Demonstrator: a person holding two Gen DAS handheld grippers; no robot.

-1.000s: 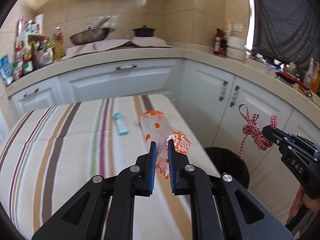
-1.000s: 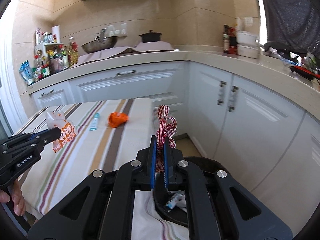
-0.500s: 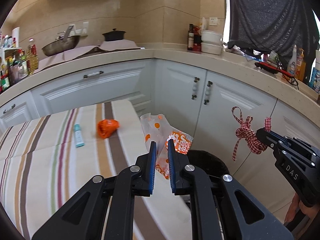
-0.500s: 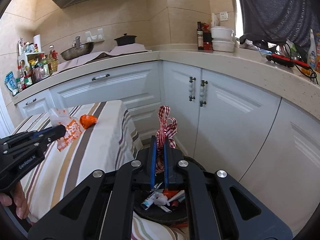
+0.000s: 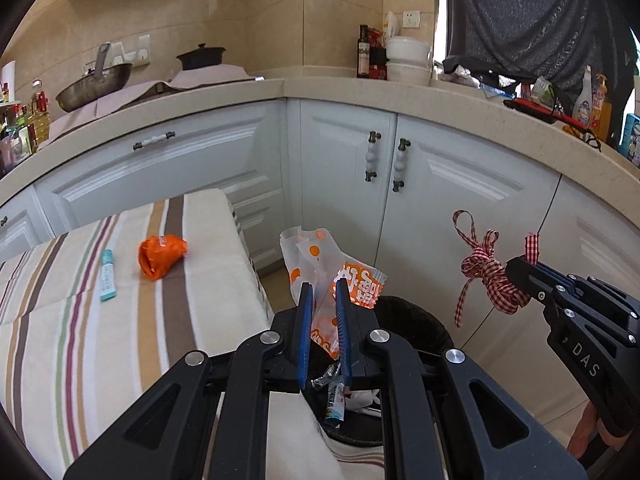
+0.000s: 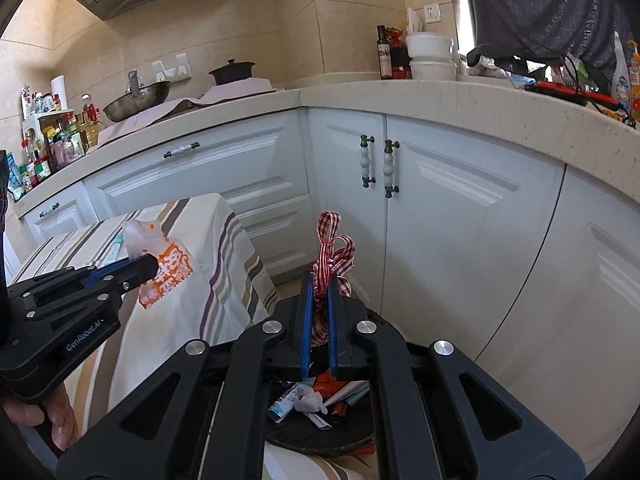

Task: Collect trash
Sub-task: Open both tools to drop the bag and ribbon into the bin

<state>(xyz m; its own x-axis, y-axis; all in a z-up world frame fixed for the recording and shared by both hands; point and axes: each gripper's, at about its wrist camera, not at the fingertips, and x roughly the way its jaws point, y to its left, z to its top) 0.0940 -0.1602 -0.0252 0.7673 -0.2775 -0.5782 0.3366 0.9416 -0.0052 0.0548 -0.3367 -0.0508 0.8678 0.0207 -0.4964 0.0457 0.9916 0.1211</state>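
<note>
My left gripper (image 5: 324,286) is shut on an orange-and-white snack wrapper (image 5: 320,256), held just past the table's right edge above a black bin (image 5: 412,320). The right wrist view shows that same left gripper (image 6: 150,266) and wrapper (image 6: 168,268) at the left. My right gripper (image 6: 320,278) is shut on a red checked ribbon (image 6: 334,252) over the bin (image 6: 320,446), which holds several pieces of trash. From the left wrist view, the right gripper (image 5: 516,268) holds the ribbon (image 5: 484,272) to the right of the bin.
A crumpled orange wrapper (image 5: 160,254) and a teal stick packet (image 5: 107,274) lie on the striped tablecloth (image 5: 80,340). White cabinets (image 5: 384,168) under a beige counter stand close behind the bin. A hand (image 6: 28,416) grips the left tool.
Both grippers have swung to the right, off the table, carrying the wrapper and the ribbon. The bin has come into view beneath them and the table has slid left.
</note>
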